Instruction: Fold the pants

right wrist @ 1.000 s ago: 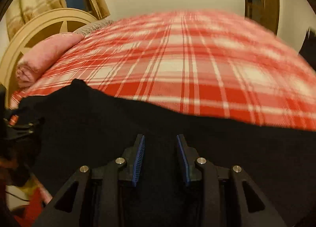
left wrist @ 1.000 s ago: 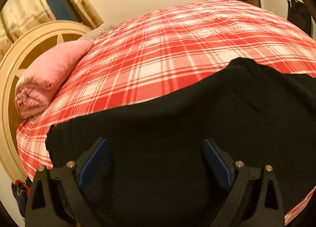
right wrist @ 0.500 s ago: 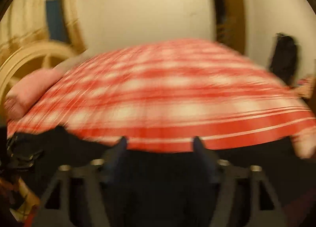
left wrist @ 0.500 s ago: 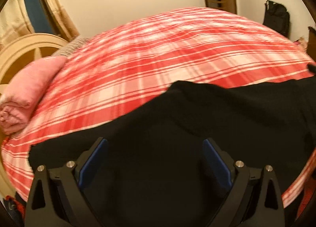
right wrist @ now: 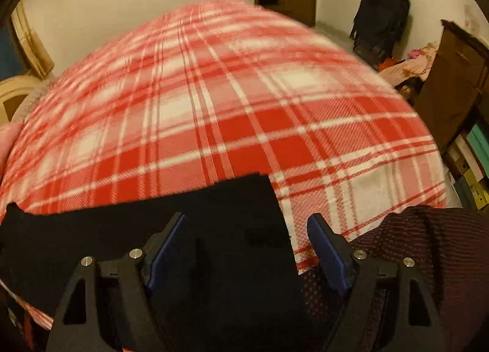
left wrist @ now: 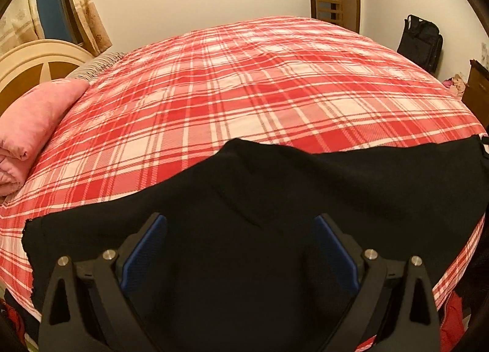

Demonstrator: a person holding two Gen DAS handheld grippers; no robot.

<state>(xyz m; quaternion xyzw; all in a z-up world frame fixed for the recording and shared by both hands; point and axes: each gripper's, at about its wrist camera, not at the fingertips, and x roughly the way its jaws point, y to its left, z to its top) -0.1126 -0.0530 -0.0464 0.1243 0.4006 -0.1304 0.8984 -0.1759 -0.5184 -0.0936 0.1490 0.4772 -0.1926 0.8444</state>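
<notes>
The black pants lie spread across the near edge of a bed with a red and white plaid cover. In the left wrist view my left gripper is open above the pants, holding nothing. A raised fold peaks near the middle. In the right wrist view the pants end in a square corner at the right. My right gripper is open over that corner, holding nothing.
A folded pink blanket lies at the left by the cream headboard. A black bag stands by the far wall. A dark red-dotted garment hangs at the bed's right corner. A brown cabinet stands at the right.
My right gripper has opened, let go of the pants and swung right to the pants' end corner. My left gripper stayed open, and its view turned right along the pants.
</notes>
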